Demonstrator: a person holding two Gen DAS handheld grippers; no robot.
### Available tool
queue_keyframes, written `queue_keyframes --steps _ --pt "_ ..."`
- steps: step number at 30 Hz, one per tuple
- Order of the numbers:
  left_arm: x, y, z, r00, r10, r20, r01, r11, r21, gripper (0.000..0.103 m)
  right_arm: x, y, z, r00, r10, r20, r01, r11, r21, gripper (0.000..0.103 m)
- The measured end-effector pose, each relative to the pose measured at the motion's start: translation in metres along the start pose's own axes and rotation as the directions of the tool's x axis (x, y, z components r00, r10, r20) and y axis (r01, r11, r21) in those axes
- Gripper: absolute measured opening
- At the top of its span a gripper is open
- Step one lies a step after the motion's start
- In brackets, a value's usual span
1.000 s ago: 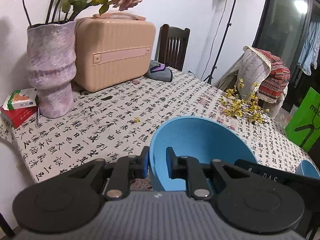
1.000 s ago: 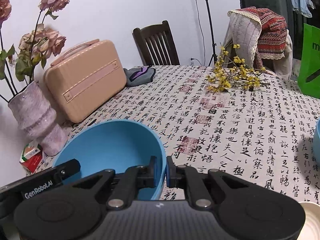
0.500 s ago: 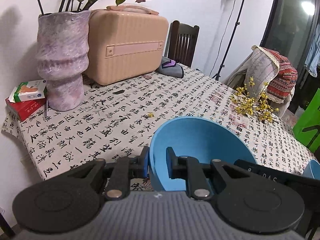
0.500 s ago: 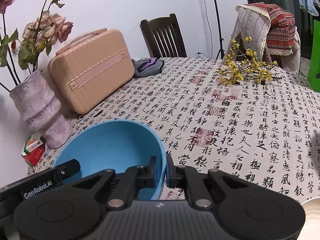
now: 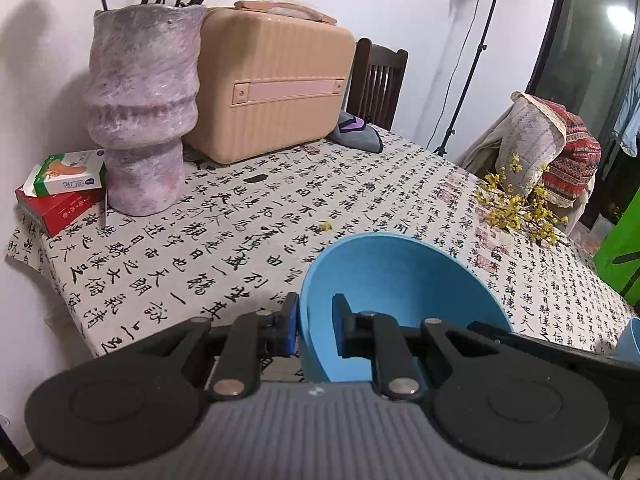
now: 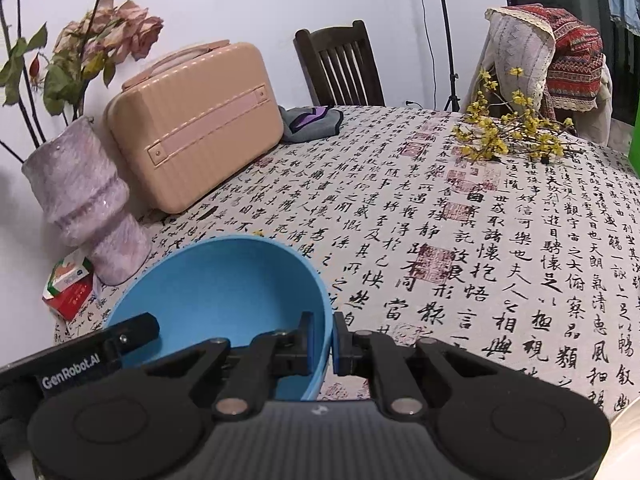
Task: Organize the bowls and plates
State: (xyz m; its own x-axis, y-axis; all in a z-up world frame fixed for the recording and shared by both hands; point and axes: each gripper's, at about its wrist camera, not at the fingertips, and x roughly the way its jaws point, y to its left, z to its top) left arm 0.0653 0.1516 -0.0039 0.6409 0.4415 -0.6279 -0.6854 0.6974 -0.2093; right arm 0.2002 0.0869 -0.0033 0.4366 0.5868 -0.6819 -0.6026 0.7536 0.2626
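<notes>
A large blue bowl hangs between both grippers above the near part of the table. My left gripper is shut on its left rim, one pad outside and one inside. My right gripper is shut on the bowl's right rim in the same way. In the right wrist view the left gripper's body shows at the lower left. A second blue bowl peeks in at the right edge of the left wrist view. A pale plate's edge shows at the lower right corner of the right wrist view.
The table wears a cloth printed with black calligraphy. A purple vase of dried flowers, a tan hard case, small boxes, a grey pouch and yellow flower sprigs lie around it. Chairs stand behind.
Both grippers, with the blue bowl between them, have moved forward and lower over the table; the vase and tan case loom larger and nearer.
</notes>
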Motion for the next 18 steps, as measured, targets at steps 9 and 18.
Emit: queue_keyframes --steps 9,18 --pt "0.01 0.017 -0.005 1.0 -0.001 -0.013 0.001 1.0 0.003 0.017 0.014 0.012 -0.009 1.0 0.0 -0.012 0.0 1.0 -0.006 0.009" --pt "0.019 0.026 -0.012 0.999 -0.01 -0.035 0.01 1.0 -0.001 0.017 0.022 0.019 -0.017 1.0 -0.008 -0.014 0.008 1.0 -0.016 0.009"
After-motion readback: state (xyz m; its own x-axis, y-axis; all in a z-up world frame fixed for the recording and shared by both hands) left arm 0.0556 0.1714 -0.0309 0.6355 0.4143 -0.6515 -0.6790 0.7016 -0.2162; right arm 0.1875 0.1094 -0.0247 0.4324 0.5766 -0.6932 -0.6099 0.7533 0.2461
